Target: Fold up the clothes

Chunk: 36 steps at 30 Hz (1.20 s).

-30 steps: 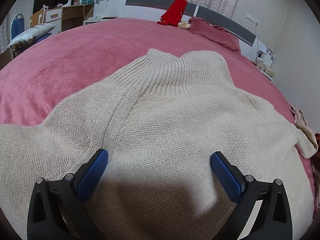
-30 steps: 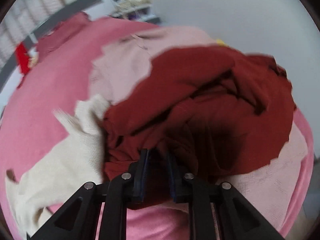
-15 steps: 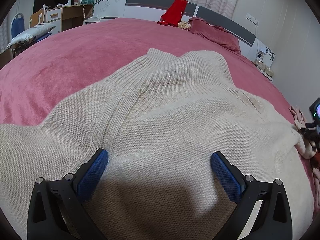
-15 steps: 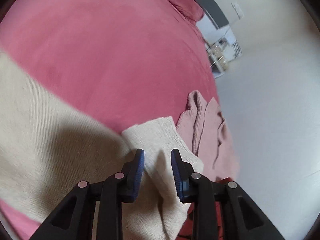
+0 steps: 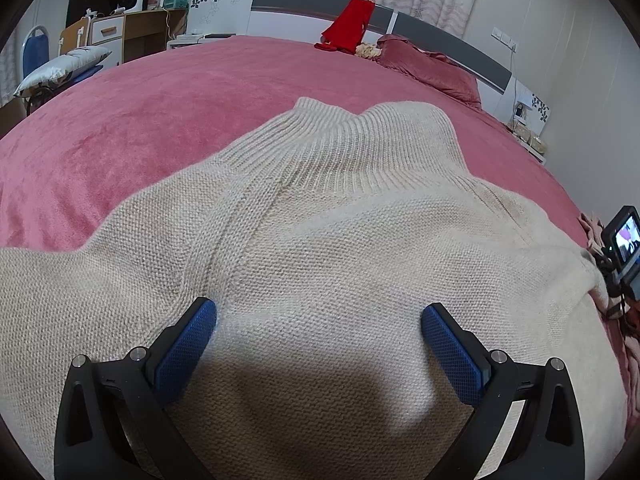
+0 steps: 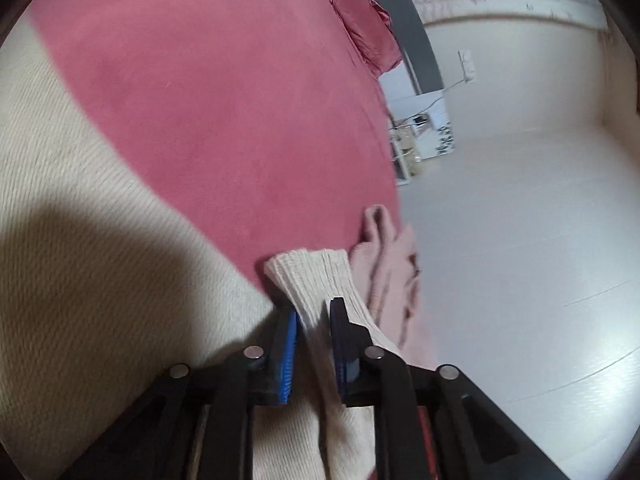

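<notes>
A cream knit sweater (image 5: 320,248) lies flat on the pink bed, collar toward the headboard. My left gripper (image 5: 318,316) is open and rests on the sweater's chest, blue pads wide apart. In the right wrist view the sweater's body (image 6: 80,248) fills the left, and its ribbed sleeve cuff (image 6: 316,276) lies at the bed's right edge. My right gripper (image 6: 314,312) is nearly closed around that cuff, the sleeve passing between its fingers. The right gripper's camera (image 5: 624,240) shows at the right edge of the left wrist view.
A pale pink garment (image 6: 392,264) lies beside the cuff at the bed's edge. A red garment (image 5: 352,24) hangs on the headboard, with a pink pillow (image 5: 432,68) near it. A desk and chair (image 5: 100,40) stand far left. White floor (image 6: 520,240) lies right of the bed.
My right gripper swung from the dark red clothes pile to the cream sleeve cuff and closed around it. The left gripper stayed still.
</notes>
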### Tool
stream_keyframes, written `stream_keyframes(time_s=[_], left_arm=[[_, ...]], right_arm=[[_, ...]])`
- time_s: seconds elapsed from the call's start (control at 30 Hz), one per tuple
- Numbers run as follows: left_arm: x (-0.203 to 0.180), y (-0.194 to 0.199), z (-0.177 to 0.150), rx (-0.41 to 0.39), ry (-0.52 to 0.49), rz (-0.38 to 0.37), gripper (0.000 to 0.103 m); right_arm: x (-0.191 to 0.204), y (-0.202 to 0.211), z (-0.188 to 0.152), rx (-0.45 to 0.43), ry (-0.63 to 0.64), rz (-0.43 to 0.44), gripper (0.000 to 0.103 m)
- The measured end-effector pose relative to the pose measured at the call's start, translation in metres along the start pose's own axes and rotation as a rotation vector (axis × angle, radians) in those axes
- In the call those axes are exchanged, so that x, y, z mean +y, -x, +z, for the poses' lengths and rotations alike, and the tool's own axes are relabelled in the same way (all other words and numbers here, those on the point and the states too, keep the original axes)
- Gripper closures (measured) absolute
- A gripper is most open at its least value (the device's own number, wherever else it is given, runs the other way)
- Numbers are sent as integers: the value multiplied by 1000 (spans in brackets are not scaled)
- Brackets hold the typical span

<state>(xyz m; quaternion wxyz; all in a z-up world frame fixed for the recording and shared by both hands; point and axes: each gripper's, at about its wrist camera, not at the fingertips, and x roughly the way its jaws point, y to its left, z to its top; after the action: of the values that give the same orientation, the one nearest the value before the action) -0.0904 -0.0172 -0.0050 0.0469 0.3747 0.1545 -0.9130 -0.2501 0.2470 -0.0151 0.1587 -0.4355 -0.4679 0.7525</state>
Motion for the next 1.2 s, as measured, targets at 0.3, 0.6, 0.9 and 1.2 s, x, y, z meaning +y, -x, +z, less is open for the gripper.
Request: stream_keyframes(time_s=[0.3,0.6,0.9,1.2], left_arm=[[-1,-1,-1,-1,2,0,0],[-2,-2,0,3,-4,7,0],[-5,-4,2,6,-9,12,0],[-16,-2,8,47,-59,56,0]], right_arm=[[-107,-4,-22,-13,-365,231,98],[-261,-85,-156,134,-1028,380,98],[-251,-110,-236,202,-1397,500,84],[-232,16,-196,-32,-1344,372,77]])
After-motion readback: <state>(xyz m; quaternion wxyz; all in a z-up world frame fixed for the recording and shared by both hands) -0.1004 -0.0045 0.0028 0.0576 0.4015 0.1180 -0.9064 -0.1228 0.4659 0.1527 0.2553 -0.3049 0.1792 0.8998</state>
